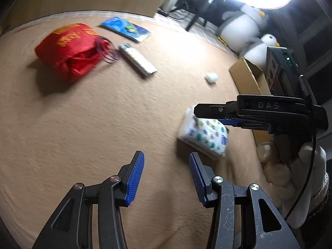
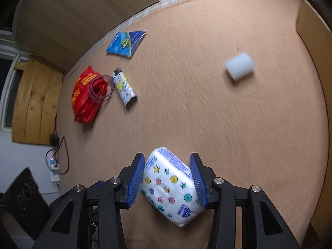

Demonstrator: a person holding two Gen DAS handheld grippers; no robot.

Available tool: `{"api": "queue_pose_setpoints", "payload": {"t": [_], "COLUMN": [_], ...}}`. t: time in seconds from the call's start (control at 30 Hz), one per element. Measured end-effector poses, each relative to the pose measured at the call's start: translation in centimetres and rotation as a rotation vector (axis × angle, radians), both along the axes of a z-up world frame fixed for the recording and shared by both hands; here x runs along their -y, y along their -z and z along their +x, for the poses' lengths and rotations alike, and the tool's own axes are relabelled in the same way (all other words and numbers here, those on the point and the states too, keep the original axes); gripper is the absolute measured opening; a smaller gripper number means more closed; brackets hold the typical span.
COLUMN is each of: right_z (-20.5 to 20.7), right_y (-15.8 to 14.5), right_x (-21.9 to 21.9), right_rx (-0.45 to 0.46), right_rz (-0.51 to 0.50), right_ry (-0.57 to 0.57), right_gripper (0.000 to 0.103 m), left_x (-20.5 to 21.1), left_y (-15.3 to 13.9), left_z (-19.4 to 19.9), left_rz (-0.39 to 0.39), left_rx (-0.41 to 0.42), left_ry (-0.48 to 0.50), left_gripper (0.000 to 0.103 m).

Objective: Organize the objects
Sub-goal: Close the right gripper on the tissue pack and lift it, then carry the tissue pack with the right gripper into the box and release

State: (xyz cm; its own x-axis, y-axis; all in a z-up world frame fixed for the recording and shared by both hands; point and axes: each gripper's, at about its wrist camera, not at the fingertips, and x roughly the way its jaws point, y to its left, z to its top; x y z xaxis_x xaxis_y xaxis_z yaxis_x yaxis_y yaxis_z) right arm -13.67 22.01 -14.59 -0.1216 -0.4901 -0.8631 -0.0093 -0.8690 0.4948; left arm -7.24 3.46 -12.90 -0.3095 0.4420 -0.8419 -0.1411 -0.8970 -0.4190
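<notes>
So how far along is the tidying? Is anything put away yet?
Nothing looks sorted yet. In hand: the right gripper clamps a patterned tissue pack; the left gripper is open and empty. Left on the mat: red bag, booklet, lighter, white roll.

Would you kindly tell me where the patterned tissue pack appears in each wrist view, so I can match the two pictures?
Left wrist view: the patterned tissue pack sits right of centre, under the right gripper that reaches in from the right edge.
Right wrist view: it fills the bottom centre, pressed between the two blue pads.
Shared landmark: the red bag, with the lighter beside it.
</notes>
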Motion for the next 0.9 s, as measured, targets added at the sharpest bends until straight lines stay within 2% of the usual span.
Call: {"api": "queue_pose_setpoints", "payload": {"t": [0.33, 0.43, 0.63, 0.8, 0.9], "right_z": [2.2, 2.8, 4.1, 4.0, 3.8], "right_y": [-1.2, -0.9, -0.1, -1.3, -1.5], "right_x": [-2.5, -2.3, -1.1, -0.6, 0.0], "right_rx": [-0.019, -0.007, 0.049, -0.036, -0.052], "right_rz": [-0.038, -0.049, -0.136, -0.036, -0.006], "right_ry": [-0.027, -0.042, -0.087, -0.104, -0.134], "right_gripper": [0.045, 0.045, 0.045, 0.045, 0.045], "left_x": [-4.0, -4.4, -4.4, -4.7, -5.2], "left_y": [0.3, 0.3, 0.5, 0.8, 1.1], "left_z": [0.9, 0.9, 0.6, -0.1, -0.6], "left_rz": [0.011, 0.010, 0.004, -0.005, -0.008], "left_rx": [0.012, 0.014, 0.013, 0.014, 0.019], "left_ry": [0.080, 0.086, 0.084, 0.088, 0.098], "left_gripper": [0.049, 0.049, 0.049, 0.049, 0.049]}}
